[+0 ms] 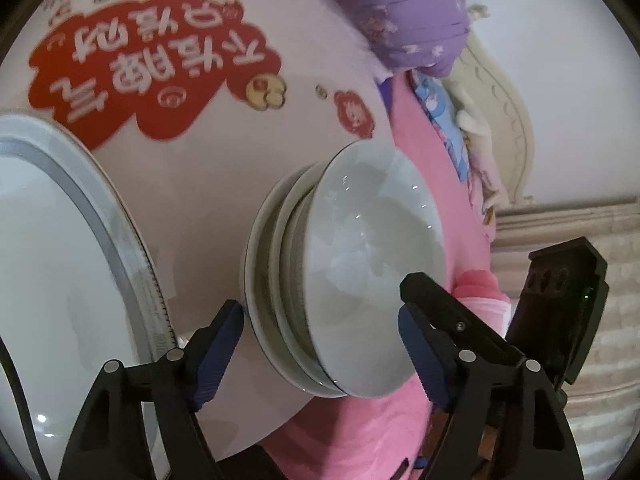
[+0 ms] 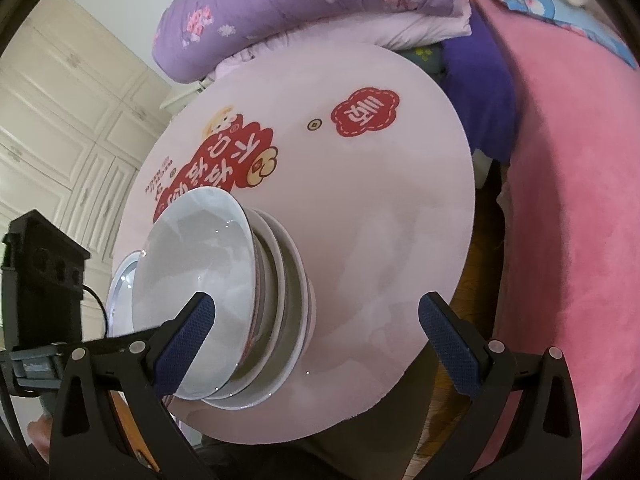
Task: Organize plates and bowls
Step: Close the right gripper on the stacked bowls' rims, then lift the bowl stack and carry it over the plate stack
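Observation:
A stack of white bowls point(image 1: 352, 264) stands on the round pale pink table point(image 1: 208, 184); both views are strongly tilted. My left gripper point(image 1: 320, 348) is open with its fingers on either side of the stack's near rim, holding nothing. A large white plate with a grey rim point(image 1: 60, 280) lies at the left of that view. In the right wrist view the same bowl stack point(image 2: 224, 300) sits on the table point(image 2: 380, 240), with the plate point(image 2: 120, 292) behind it. My right gripper point(image 2: 316, 340) is open and empty, its left finger in front of the top bowl.
The table bears a red printed design point(image 1: 152, 64). A pink blanket point(image 2: 568, 240) lies beside the table, with purple floral bedding point(image 2: 312, 4) behind it. Cream cabinet doors point(image 2: 60, 128) stand at the left. The other gripper's black body point(image 1: 560, 304) shows at the right.

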A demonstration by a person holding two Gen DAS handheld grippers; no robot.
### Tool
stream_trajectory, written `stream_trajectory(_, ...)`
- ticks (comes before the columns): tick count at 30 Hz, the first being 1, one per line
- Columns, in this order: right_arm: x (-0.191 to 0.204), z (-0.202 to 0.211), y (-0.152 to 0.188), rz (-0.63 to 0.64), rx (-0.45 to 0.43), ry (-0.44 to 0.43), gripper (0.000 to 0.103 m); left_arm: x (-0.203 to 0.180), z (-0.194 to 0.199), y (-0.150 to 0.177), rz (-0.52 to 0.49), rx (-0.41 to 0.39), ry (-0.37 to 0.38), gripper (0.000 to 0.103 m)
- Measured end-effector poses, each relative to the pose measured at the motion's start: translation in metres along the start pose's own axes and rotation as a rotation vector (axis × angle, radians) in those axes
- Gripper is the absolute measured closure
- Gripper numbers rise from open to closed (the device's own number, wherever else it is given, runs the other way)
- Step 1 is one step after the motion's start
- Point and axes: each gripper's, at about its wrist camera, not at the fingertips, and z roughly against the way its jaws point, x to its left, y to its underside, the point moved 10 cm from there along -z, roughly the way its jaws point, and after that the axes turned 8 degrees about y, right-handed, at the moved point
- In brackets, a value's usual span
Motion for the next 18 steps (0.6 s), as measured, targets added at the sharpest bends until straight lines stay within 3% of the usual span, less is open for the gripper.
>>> stream_trajectory(4, -0.001, -0.004, 0.001, -0.002, 0.009, 0.011, 0.003, 0.005, -0.003, -0.007, 0.023, -0.017, 0.000, 0.036)
stream_trajectory(7, -0.003, -0.010, 0.002, -0.019, 0.029, 0.011, 0.017, 0.009, -0.003, -0.014, 0.032, -0.026, -0.014, 0.042)
stream_trajectory(14, 0.006, -0.027, 0.011, -0.058, 0.088, -0.059, 0.027, 0.007, 0.001, -0.010, -0.011, -0.020, -0.073, 0.055)
stream_trajectory(18, 0.025, -0.025, 0.013, -0.065, 0.092, -0.130, 0.050, 0.006, 0.004, -0.007, -0.041, -0.016, -0.099, 0.061)
